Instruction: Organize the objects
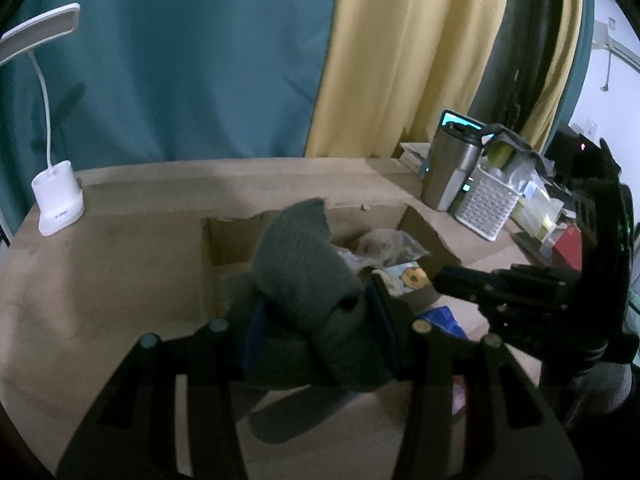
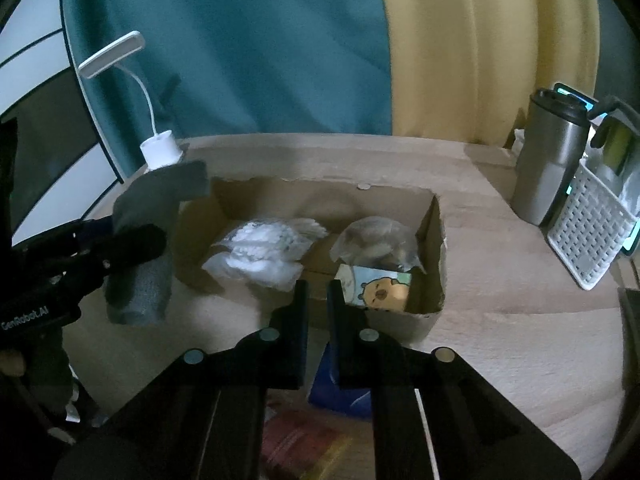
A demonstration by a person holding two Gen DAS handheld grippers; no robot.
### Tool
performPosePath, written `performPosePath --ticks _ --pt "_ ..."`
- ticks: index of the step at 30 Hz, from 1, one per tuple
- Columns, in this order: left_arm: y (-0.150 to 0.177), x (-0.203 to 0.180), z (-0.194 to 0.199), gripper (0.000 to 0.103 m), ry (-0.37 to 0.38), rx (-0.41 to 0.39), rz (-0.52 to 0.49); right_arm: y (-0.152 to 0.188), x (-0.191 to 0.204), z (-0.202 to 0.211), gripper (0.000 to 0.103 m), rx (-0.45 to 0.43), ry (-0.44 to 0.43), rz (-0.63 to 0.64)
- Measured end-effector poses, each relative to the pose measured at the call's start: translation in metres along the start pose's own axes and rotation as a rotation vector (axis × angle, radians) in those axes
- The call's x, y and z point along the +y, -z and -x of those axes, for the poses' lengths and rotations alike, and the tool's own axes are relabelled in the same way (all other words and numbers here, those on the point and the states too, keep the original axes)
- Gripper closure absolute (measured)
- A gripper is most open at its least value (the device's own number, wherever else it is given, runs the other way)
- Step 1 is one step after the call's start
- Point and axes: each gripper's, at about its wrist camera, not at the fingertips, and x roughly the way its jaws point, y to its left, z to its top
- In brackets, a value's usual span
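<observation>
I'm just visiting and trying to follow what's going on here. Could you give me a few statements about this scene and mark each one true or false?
1. The left gripper holds a grey rolled cloth. True.
2. The cardboard box is empty. False: it holds a white bag, a clear bag and a small cartoon-printed pack.
3. The right gripper has nothing between its jaws. True.
4. The metal bottle stands inside the box. False: it stands on the table, beside a white basket.

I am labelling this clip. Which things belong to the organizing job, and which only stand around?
Job:
- grey rolled cloth, in the left hand-held gripper
- cardboard box
- white bag
- clear bag
- cartoon packet

Standing around:
- lamp
- steel tumbler
- white basket
</observation>
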Motion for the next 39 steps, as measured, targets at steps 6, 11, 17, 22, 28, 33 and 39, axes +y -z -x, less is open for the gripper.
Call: performPosePath --ticks 6,11,17,22,28,33,39 --pt "0.001 0.004 -0.010 0.055 -0.007 0.021 0.011 0.008 -0.007 -0.004 0.093 0.021 -0.003 -0.018" --pt "0.002 0.007 -0.016 0.055 -0.017 0.031 0.023 0.013 -0.019 -0.011 0.090 0.050 0.002 -0.047" --pt "0.004 0.005 -0.014 0.055 -0.013 0.034 0.021 0.014 -0.019 -0.010 0.070 0.049 0.000 -0.054" --pt "0.008 0.003 -0.006 0.055 -0.007 0.023 0.023 0.017 -0.015 -0.001 0.051 0.040 0.002 -0.053" --pt "0.017 -0.001 0.011 0.055 0.007 0.005 0.014 0.028 -0.006 0.016 0.038 0.028 0.014 -0.047" --pt "0.028 -0.007 0.024 0.055 0.015 0.002 0.001 0.038 0.000 0.025 0.037 0.028 0.024 -0.047" --pt "0.040 -0.011 0.037 0.055 0.019 -0.001 -0.001 0.048 0.009 0.035 0.037 0.022 0.029 -0.035"
